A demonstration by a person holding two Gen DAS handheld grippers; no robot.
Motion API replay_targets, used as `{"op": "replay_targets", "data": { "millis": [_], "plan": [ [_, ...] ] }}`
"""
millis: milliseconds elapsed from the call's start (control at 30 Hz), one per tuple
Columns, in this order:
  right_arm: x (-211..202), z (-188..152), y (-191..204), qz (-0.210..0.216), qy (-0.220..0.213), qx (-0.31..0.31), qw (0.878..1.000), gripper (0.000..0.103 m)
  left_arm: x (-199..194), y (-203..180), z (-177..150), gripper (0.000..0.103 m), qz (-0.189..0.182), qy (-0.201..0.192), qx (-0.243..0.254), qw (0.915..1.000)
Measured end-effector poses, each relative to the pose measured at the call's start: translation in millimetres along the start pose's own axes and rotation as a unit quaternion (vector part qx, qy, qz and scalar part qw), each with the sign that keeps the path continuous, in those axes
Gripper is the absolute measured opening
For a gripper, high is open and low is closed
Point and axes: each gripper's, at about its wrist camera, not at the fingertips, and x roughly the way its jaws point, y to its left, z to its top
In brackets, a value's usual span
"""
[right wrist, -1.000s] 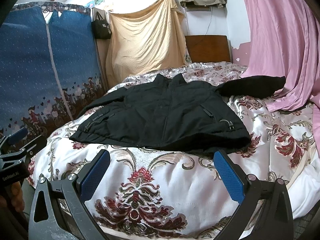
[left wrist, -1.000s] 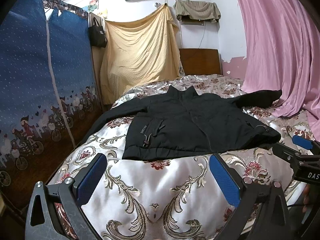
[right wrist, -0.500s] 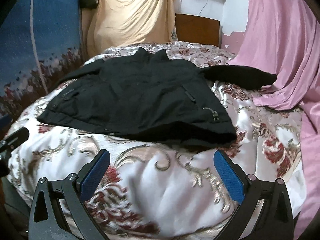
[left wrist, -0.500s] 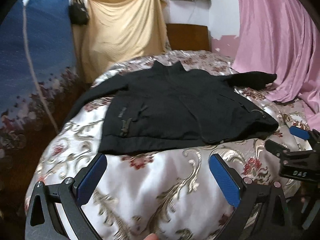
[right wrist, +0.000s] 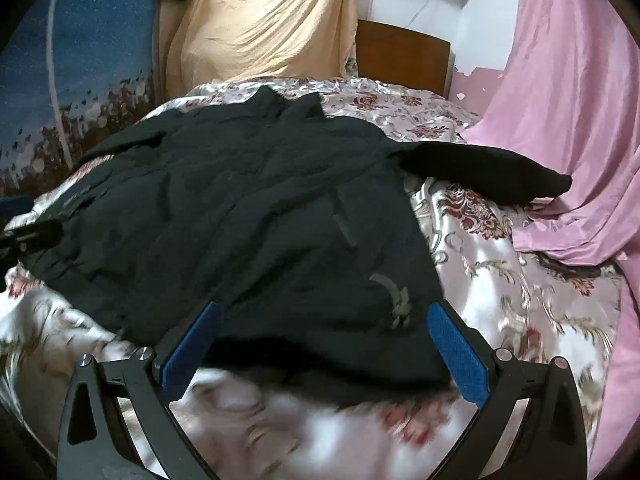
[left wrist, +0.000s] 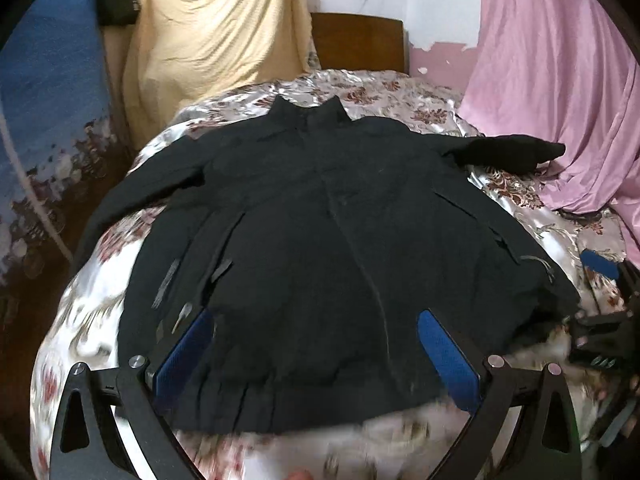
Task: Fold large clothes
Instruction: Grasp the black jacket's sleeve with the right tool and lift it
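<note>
**Approach to Hem: Both Claws Spread**

The black jacket (left wrist: 320,240) lies flat, front up, on the bed (left wrist: 400,92), filling the frame centre. The left claw (left wrist: 316,356) and right claw (right wrist: 324,344) hover, fingers apart, at the lower-frame hem, probably positioned for corner grasps.

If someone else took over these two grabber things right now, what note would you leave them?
Left gripper: open, holding nothing, over the near hem of the black jacket.
Right gripper: open, holding nothing, at the jacket's hem corner on the right.
Jacket: spread flat, front up, on the floral bedspread, both sleeves out.
Done: no fold visible.
Left: grasp and fold it all.
</note>
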Motion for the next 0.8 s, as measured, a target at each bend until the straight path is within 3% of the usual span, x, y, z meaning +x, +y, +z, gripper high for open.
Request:
{"op": "replay_targets", "data": {
  "millis": [200, 267, 400, 567, 667, 800],
  "plan": [
    [39.2, 31.8, -87.1, 0.070, -0.002, 0.096, 0.993, 0.102, 43.7, -21.9, 46.6, 0.103, -0.028, 0.005, 0.030, 0.9991],
    [56.6, 41.8, -119.2, 0.077, 0.000, 0.129, 0.989, 0.102, 60.3, -31.7, 65.9, 0.103, -0.045, 0.002, 0.038, 0.9983],
    [87.9, 75.2, -183.3, 0.050, -0.015, 0.171, 0.984, 0.102, 95.7, -51.9, 103.0, 0.103, -0.073, -0.003, 0.048, 0.9962],
    [134.9, 125.4, -261.2, -0.013, -0.016, 0.225, 0.974, 0.102, 156.6, -84.0, 152.2, 0.103, -0.062, -0.012, 0.071, 0.9955],
    [164.4, 145.1, -309.4, -0.072, -0.011, 0.283, 0.956, 0.102, 200.4, -101.9, 186.9, 0.103, -0.065, -0.013, 0.054, 0.9963],
    [205.2, 158.0, -379.2, -0.129, -0.002, 0.390, 0.912, 0.102, 250.7, -120.4, 223.6, 0.103, -0.079, -0.009, 0.018, 0.9966]
  ]
}}
